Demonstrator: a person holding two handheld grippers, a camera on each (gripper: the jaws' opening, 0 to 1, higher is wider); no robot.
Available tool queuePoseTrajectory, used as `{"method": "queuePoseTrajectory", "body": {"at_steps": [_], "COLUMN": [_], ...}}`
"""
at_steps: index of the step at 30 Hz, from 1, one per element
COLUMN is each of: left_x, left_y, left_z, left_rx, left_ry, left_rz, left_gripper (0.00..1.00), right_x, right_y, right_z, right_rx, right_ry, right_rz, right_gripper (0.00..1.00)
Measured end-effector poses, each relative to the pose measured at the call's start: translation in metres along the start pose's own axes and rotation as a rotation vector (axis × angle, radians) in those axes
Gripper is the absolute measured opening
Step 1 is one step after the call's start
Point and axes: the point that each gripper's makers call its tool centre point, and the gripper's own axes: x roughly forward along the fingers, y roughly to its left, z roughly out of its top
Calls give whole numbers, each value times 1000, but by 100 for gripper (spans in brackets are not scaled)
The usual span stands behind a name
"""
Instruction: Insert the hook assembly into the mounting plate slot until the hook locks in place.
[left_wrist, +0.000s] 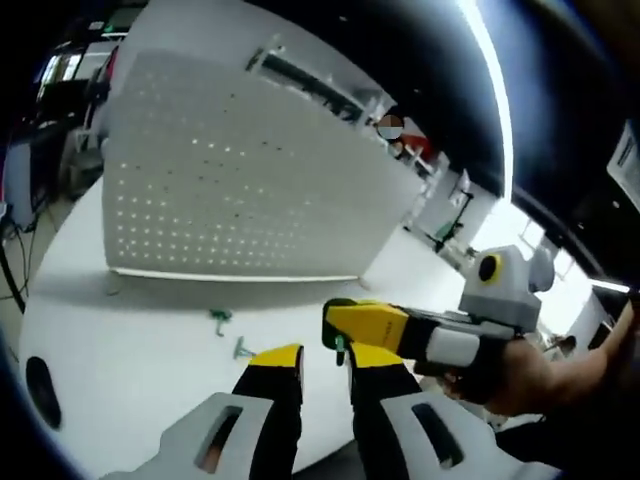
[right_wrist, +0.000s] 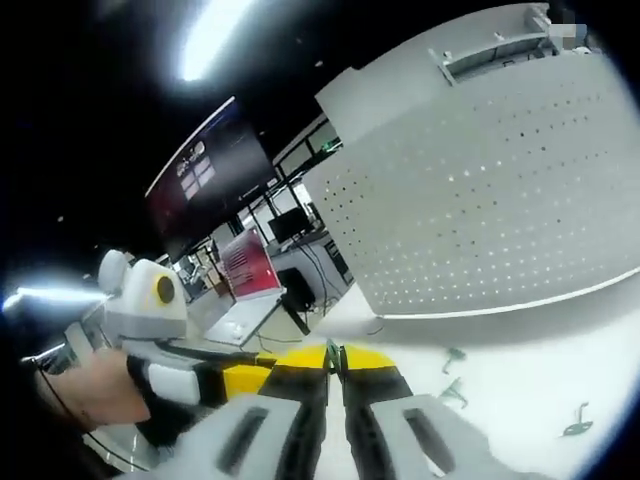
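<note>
I have a small green hook (right_wrist: 333, 357) pinched between the closed fingers of my right gripper (right_wrist: 335, 372). Only a little of it pokes out past the yellow tips, so I cannot tell which way its long side points. In the left gripper view, the right gripper (left_wrist: 338, 336) comes in from the side and its tip sits just in front of my left gripper (left_wrist: 325, 362). The left fingers are a little apart and hold nothing. The two tips are very close, almost touching.

The big white board with holes (left_wrist: 240, 175) stands up on the white counter (left_wrist: 110, 340), well beyond both grippers. That is where the hook must go. So the hook is in my right hand, and the board is straight ahead and far off.

More green hooks (left_wrist: 222, 318) lie on the counter between my grippers and the board. I think the right hand must carry its hook forward to the board.
</note>
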Motion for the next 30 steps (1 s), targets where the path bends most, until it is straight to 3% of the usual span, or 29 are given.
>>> {"method": "queuePoseTrajectory", "body": {"at_steps": [14, 30], "left_x": [-3, -5], "left_y": [-4, -5], "left_z": [6, 10], "left_rx": [38, 101], "left_ry": [-20, -42], "left_rz": [-4, -3], "left_gripper": [4, 3], "right_x": [2, 1], "right_y": [7, 10], "right_z": [3, 6], "right_rx": [-2, -28], "right_ry": [-18, -61], "right_rz": [14, 44], "right_gripper": [1, 1]}}
